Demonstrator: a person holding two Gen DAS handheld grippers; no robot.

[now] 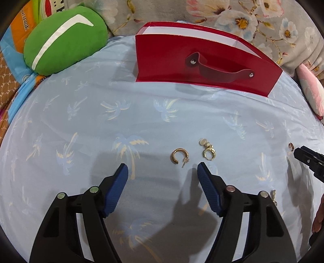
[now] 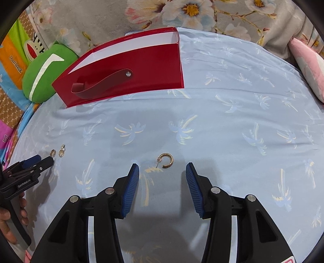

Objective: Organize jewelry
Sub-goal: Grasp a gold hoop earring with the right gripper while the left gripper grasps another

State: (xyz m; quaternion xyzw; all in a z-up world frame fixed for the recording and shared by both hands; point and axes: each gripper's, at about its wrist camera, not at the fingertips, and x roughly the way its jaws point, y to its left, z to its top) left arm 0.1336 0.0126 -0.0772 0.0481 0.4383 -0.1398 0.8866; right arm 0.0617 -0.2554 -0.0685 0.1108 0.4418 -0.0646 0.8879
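Observation:
A gold hoop earring (image 1: 179, 156) lies on the pale blue palm-print sheet (image 1: 81, 121), just ahead of my left gripper (image 1: 162, 168), which is open and empty. Right of it sits a small heap of gold pieces (image 1: 208, 150). A second gold hoop (image 2: 167, 160) lies just beyond my right gripper (image 2: 162, 167), whose jaws stand apart with nothing between them. That hoop shows small at the far right (image 1: 291, 146) of the left wrist view. A red open box (image 1: 182, 60) (image 2: 125, 70) with a strap handle stands behind on the sheet.
A green cushion (image 1: 64, 40) lies at the back left, a pink pillow (image 2: 307, 68) at the right edge, and a floral blanket (image 2: 202, 14) behind the box. Another small piece (image 1: 273, 194) peeks out beside my left gripper's right finger. A hand (image 2: 8, 218) holds the left gripper (image 2: 45, 158).

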